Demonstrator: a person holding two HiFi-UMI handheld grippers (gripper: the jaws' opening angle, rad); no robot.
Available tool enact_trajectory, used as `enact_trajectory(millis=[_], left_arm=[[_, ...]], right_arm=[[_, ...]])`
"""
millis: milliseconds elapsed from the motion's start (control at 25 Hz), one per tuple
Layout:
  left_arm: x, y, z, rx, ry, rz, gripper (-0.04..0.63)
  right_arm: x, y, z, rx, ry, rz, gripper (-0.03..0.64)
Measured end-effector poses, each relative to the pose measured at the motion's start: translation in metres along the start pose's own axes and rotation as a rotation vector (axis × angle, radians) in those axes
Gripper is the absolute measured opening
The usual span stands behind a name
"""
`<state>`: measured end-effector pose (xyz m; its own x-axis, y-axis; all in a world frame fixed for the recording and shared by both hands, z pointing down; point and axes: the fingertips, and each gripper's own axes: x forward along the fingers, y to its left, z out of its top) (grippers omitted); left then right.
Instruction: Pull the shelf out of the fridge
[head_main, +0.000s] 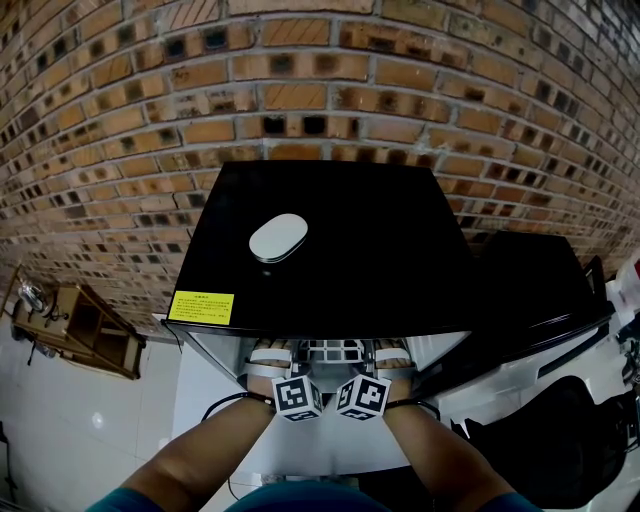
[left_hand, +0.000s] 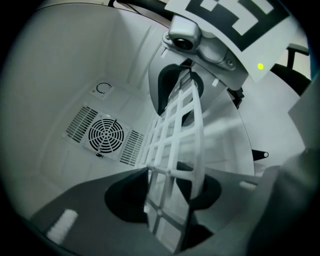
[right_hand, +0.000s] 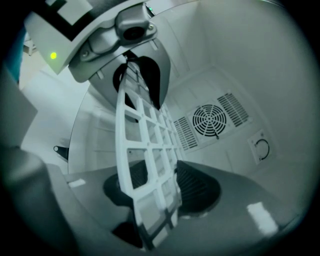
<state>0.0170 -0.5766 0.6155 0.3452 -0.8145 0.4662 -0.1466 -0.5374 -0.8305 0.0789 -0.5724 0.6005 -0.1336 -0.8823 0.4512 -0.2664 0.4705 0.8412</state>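
1. Grip stage: my left gripper (left_hand: 167, 200) and right gripper (right_hand: 150, 210) clamp the shelf (head_main: 335, 350) by its near edge, inside the fridge (head_main: 320, 250).
2. Next, I judge: one level, even pull toward me.

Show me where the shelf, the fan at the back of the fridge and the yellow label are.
shelf (left_hand: 168, 171), left gripper view, a crossing of its white grid bars.
fan (left_hand: 105, 135), left gripper view, its round hub.
yellow label (head_main: 201, 307), head view, its middle.
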Motion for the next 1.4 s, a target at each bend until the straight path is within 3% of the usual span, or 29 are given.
enact_trajectory(millis=[880,1400], left_arm=[[-0.043,-0.023,0.008,0.01,0.008,-0.001,0.147],[-0.074,-0.04,0.013,0.037,0.08,0.008,0.123]], right_arm=[[-0.043,0.025,0.002,-0.005,-0.003,0.009,0.169],[-0.079,0.041,0.004,-0.034,-0.05,0.072,0.172]])
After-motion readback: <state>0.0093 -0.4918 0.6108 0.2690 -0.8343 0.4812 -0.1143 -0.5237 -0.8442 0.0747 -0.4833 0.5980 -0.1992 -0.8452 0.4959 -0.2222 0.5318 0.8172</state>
